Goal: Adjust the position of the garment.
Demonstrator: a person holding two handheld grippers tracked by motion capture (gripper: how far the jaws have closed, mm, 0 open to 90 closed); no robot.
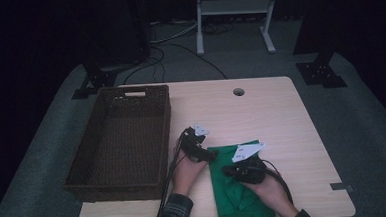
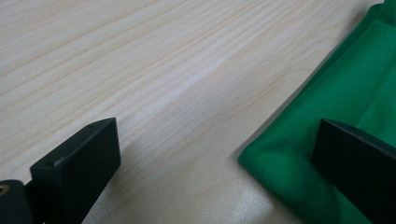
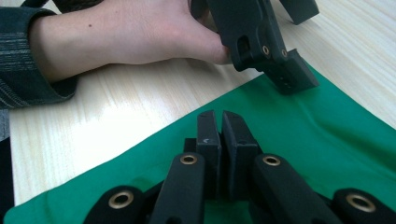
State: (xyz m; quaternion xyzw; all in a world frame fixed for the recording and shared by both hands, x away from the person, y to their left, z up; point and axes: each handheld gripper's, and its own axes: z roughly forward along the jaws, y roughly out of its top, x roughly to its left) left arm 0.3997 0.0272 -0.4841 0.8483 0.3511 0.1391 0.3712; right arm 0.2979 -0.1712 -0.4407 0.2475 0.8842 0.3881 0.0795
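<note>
Your right gripper (image 3: 220,122) has its jaws pressed together over the green cloth (image 3: 299,140), with no fold visibly caught between them. Your left gripper (image 2: 215,154) stands wide open, straddling the cloth's corner on the bench (image 1: 261,110), just right of the wicker basket (image 1: 79,167).

Pale wood-grain rectangular worktop (image 1: 271,109) in front of me, one small round cable hole (image 1: 238,92) near its far edge. Dark brown woven wicker basket (image 1: 118,142), rectangular, with a handle slot in its far wall, sits on the left part, its near corner close to the front edge. Green folded cloth (image 1: 235,191) lies flat on the near middle, just right of the basket, reaching almost to the front edge; its fold edges show as soft ridges. Right half of the worktop bare wood.
</note>
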